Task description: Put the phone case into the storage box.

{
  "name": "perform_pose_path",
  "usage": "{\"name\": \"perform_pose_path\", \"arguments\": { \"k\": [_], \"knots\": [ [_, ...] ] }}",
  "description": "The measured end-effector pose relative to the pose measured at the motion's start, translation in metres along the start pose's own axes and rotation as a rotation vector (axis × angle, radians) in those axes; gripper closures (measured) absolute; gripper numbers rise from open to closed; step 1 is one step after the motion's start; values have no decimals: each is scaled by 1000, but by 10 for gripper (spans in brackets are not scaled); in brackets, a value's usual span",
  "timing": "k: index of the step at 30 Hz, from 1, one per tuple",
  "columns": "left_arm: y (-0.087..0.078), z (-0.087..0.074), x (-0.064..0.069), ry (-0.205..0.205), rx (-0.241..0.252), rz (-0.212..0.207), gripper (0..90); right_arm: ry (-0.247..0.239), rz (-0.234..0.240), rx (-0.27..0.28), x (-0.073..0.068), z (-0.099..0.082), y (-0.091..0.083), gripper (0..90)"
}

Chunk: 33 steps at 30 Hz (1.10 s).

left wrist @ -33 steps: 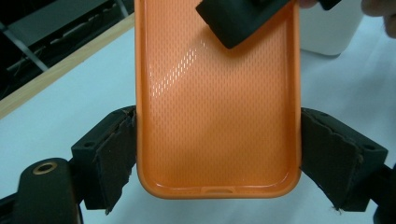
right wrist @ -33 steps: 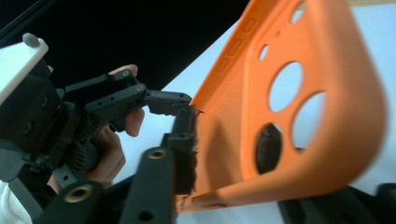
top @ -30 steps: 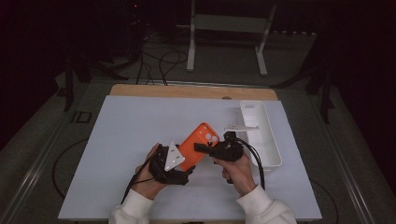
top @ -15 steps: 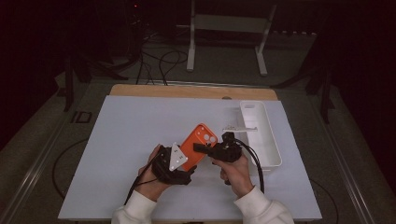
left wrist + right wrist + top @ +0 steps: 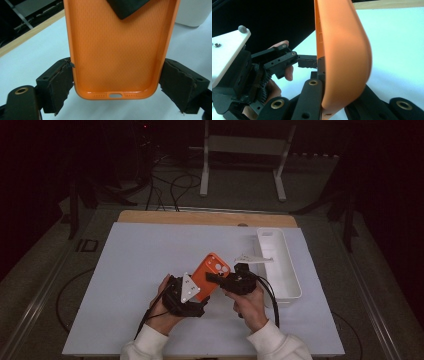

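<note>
Nearest to the person, two hands in white sleeves each hold a black gripper above the big white table mat (image 5: 125, 270). The left gripper (image 5: 186, 295) has its jaws set wide, one on each long side of the soft orange rubber phone case (image 5: 212, 272), near the case's bottom end. In the left gripper view the inside of the case faces the camera, and the rough black pads (image 5: 60, 85) press on its two side edges, so this gripper holds the case.

The right gripper (image 5: 216, 279) comes in from the other side. Its jaws have just been closing, and now they pinch the thin wall of the case. In the right gripper view the case (image 5: 342, 57) stands on its edge between those jaws.

The case is up off the mat, tilted, with its camera holes pointing away from the person.

Farther off, to the right, a long white plastic tray (image 5: 289, 270) sits on the mat. Behind the mat runs a wooden table edge (image 5: 200, 217).
</note>
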State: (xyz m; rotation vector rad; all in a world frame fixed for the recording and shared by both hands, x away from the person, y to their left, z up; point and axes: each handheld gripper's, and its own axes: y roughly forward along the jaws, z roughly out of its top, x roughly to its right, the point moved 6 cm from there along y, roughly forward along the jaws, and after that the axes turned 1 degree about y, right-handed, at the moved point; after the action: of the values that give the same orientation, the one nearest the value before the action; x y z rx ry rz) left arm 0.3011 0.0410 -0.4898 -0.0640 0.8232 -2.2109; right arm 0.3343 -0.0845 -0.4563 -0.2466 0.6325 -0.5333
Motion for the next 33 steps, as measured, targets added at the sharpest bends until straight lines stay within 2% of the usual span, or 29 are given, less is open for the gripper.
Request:
{"name": "perform_pose_path", "arguments": {
  "k": [4,10,17,24,33],
  "knots": [
    [-1,0,-3,-12,0,5,68,-2,-8,3,1,1,-2,871],
    [-7,2,-10,-49,9,-12,23,-5,-20,12,5,3,-5,870],
    [-11,2,-14,-63,18,-44,19,-21,-19,8,7,4,-8,868],
    [-17,5,-16,-71,53,-75,28,-49,-13,2,7,4,-11,866],
    [-20,4,-16,-71,54,-124,29,-91,2,-3,5,4,-16,865]
  ]
}}
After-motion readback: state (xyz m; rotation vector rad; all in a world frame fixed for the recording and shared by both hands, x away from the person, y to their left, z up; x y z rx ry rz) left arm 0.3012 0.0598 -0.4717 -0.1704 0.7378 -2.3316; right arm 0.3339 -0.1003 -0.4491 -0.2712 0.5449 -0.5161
